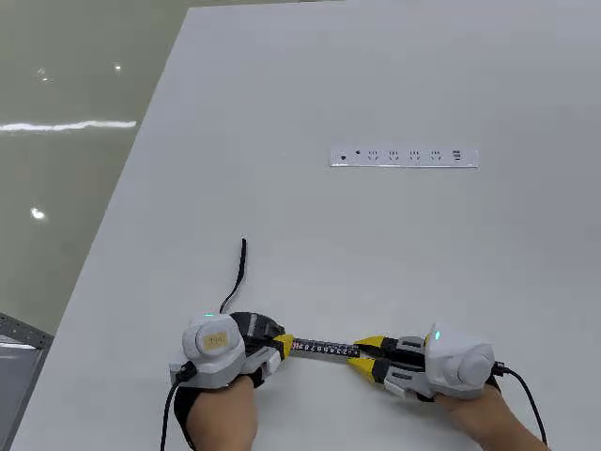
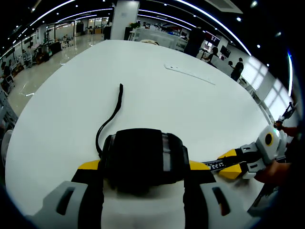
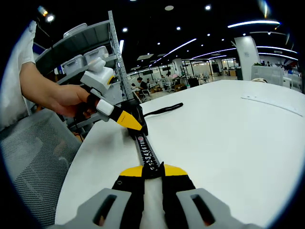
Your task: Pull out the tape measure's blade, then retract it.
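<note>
1. Left gripper (image 2: 143,168): closed on the tape measure's case (image 1: 250,328). I see the black case wedged between the two yellow-tipped jaws, taking up the whole gap.
2. Right gripper (image 3: 152,171): closed on the blade (image 3: 143,145). Its yellow tips pinch the strip from either side and stand almost together.
3. Blade: partly out of the case, dark with pale numerals. It runs in a straight line from the case in the left gripper to the jaws of the right gripper, so the two grippers face each other along it. It sits low over the counter (image 1: 376,254), but I cannot tell whether it touches the surface.
4. Strap (image 1: 238,274): black and thin. It leaves the case and lies curved on the counter, ahead of the left gripper.
5. Counter: white and plain. It lies under both grippers, which work close to its near edge.
6. Power strip (image 1: 404,157): white, lying flat on the counter. It is well ahead of both grippers and well apart from the tape measure.
7. Hands: one behind each gripper. The left hand (image 1: 221,413) and the right hand (image 1: 481,418) are each wrapped around a gripper's body.
</note>
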A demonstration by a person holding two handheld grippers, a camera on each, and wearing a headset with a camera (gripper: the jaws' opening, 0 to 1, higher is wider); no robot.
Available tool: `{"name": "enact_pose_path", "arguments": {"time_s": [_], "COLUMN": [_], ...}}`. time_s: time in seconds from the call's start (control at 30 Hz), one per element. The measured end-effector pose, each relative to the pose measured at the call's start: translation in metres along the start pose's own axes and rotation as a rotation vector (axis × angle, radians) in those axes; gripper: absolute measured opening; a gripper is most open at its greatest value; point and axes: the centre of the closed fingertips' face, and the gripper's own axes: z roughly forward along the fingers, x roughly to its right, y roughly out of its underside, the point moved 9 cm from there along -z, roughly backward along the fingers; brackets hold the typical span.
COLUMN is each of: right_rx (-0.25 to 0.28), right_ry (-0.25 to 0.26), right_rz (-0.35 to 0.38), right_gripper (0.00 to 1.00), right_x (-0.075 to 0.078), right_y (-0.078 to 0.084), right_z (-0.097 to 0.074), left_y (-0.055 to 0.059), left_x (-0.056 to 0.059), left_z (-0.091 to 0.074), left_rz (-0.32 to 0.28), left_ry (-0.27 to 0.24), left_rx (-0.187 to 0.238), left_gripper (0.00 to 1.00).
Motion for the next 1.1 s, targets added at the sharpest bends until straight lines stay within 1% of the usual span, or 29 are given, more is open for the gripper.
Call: {"name": "enact_pose_path", "arguments": {"time_s": [0.2, 0.7, 1.1], "right_rx": [-0.003, -0.007, -0.012], "right_ry": [-0.011, -0.028, -0.044], "right_rz": [-0.005, -0.019, -0.021], "right_gripper": [0.12, 0.12, 0.12], "right_x": [-0.001, -0.002, -0.007], "right_y": [-0.003, -0.009, -0.014], "right_z": [0.009, 0.025, 0.044], "left_y": [0.000, 0.000, 0.000], "left_x": [0.000, 0.000, 0.000], "left_z": [0.001, 0.000, 0.000], "left_rz": [0.000, -0.005, -0.011], "left_ry": [0.000, 0.004, 0.003], "left_rx": [0.001, 0.000, -0.002], "left_gripper": [0.66, 0.66, 0.66]}}
